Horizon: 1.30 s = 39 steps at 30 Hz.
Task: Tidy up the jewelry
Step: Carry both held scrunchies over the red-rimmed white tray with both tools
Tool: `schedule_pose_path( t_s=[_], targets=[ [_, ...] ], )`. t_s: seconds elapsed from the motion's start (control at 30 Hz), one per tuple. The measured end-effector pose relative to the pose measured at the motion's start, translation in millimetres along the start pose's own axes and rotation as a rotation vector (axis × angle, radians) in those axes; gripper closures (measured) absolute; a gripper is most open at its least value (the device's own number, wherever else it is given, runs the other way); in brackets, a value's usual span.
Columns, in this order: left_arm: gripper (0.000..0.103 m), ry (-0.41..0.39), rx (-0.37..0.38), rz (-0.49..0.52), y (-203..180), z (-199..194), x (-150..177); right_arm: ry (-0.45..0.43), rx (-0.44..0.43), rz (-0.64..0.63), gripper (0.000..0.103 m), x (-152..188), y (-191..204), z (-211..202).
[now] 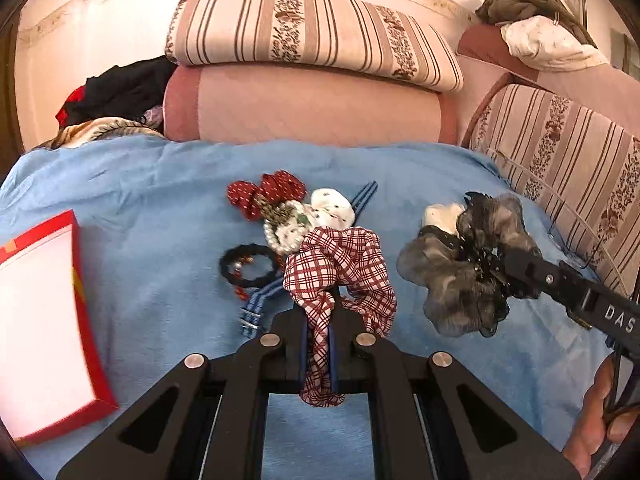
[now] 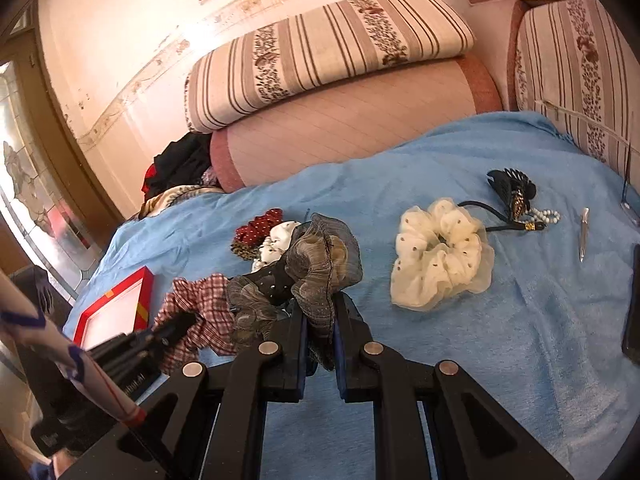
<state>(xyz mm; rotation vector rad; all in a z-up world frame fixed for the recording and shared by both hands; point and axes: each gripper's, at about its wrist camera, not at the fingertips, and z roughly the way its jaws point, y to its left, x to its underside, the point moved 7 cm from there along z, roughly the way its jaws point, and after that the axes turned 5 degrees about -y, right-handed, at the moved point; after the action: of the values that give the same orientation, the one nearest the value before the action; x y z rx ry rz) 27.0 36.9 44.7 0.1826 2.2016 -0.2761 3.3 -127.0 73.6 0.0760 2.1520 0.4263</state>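
My left gripper (image 1: 319,312) is shut on a red-and-white plaid scrunchie (image 1: 340,264), held above the blue blanket (image 1: 140,208). My right gripper (image 2: 320,312) is shut on a grey sheer scrunchie (image 2: 316,264), also lifted; it shows at the right of the left wrist view (image 1: 460,272). The plaid scrunchie appears at lower left in the right wrist view (image 2: 200,312). A pile lies behind: a red dotted scrunchie (image 1: 264,192), a white spotted scrunchie (image 1: 332,206), a pearl bracelet (image 1: 276,240), a black hair tie (image 1: 248,264), a blue striped strap (image 1: 256,304). A cream scrunchie (image 2: 440,252) lies to the right.
A red-rimmed white box (image 1: 40,320) lies open at the left. A black hair clip with beads (image 2: 516,196), tweezers (image 2: 584,236) and a dark phone (image 2: 634,304) lie at the right. Striped cushions (image 1: 312,36) and a pink bolster (image 1: 312,108) line the back.
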Motion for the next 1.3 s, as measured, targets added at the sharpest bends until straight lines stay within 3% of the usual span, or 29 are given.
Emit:
schedule_pose_path(
  t_s=[0.47, 0.67, 0.8, 1.0, 1.3],
  targets=[
    [0.096, -0.027, -0.015, -0.049, 33, -23, -8, -0.028, 0.009, -0.023, 0.091, 2, 30, -11],
    [0.096, -0.056, -0.035, -0.081, 55, -39, -18, -0.009, -0.029, -0.014, 0.091, 0, 57, -8],
    [0.095, -0.075, -0.068, -0.123, 86, -53, -27, -0.004, -0.075, -0.081, 0.091, -7, 100, -5],
    [0.095, -0.100, -0.174, -0.216, 168, -79, -33, 0.039, -0.165, -0.168, 0.091, -5, 171, 16],
    [0.095, -0.076, -0.307, -0.339, 276, -96, -22, 0.154, -0.289, -0.163, 0.091, 11, 257, 71]
  ],
)
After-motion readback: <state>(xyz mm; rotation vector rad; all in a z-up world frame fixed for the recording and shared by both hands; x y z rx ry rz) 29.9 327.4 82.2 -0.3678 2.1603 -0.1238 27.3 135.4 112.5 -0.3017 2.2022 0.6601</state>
